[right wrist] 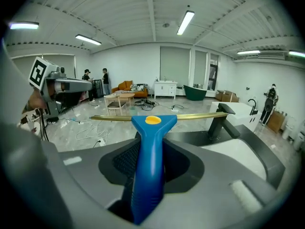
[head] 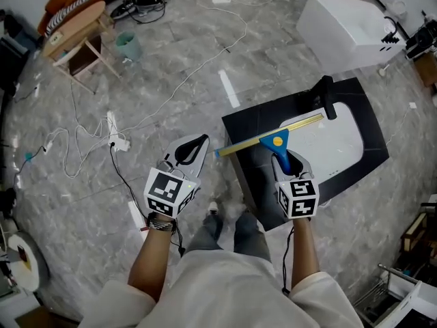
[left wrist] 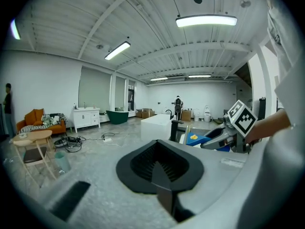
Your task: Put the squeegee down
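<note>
Squeegee [head: 276, 141], just one, hanging over black basin counter [head: 372, 125], blue handle being pinched by right gripper [head: 287, 162], blade lying at 12 o'clock of jaws, left gripper [head: 190, 149], second of two, hovering pressed together.

A large open hall is serving as a bathroom-fixture test space. A green bathtub [left wrist: 117, 116] and a white vanity [left wrist: 86, 118] are standing along the far wall, cables [head: 82, 139] are trailing across the marbled floor [head: 177, 53], and strip lights [left wrist: 206, 21] are glowing overhead.

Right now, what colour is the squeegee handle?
The squeegee handle is blue; right gripper view shows it best.
</note>
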Demonstrator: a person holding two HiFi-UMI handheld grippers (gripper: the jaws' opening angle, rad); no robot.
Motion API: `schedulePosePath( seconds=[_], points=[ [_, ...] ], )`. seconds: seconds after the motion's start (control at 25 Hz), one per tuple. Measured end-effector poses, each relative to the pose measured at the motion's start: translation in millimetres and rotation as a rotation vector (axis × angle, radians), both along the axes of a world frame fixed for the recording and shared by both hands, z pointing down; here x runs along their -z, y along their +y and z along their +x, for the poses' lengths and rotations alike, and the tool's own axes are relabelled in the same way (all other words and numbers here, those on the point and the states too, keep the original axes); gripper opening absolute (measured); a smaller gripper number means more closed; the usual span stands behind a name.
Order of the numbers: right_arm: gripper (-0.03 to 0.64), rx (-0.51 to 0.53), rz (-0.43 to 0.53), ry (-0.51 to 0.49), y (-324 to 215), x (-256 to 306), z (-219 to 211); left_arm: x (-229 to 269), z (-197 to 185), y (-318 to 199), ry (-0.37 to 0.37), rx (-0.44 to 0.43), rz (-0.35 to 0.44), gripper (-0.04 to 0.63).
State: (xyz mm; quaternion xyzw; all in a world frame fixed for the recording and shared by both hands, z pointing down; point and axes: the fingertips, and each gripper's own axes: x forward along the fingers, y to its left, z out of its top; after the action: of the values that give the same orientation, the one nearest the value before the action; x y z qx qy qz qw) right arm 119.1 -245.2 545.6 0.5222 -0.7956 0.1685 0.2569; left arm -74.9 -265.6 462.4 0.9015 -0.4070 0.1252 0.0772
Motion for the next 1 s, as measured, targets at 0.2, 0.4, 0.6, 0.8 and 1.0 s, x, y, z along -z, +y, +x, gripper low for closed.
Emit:
schedulePosePath(
  seconds=[0.2, 0.4, 0.6, 0.8, 1.0],
  points=[
    [0.137, 0.005, -0.064, -0.011, -10, -39, 9, -21, 2, 1, -0.025, 0.043, -0.037, 0.006],
    [0.137, -0.029, -0.135, -0.052, -16, -72, 16, -38, 3, -1, -0.028, 0.069, -0.066, 0.006],
    [0.137, -0.031, -0.189, -0.057, -19, -102, 14, -52, 4, -2, -0.028, 0.088, -0.089, 0.006],
    [0.137, -0.034, -0.235, -0.047, -24, -128, 9, -68, 1, 1, -0.036, 0.098, -0.119, 0.006],
    [0.137, -0.039, -0.278, -0.027, -25, -148, 7, -79, -4, 4, -0.044, 0.113, -0.144, 0.006]
  ],
)
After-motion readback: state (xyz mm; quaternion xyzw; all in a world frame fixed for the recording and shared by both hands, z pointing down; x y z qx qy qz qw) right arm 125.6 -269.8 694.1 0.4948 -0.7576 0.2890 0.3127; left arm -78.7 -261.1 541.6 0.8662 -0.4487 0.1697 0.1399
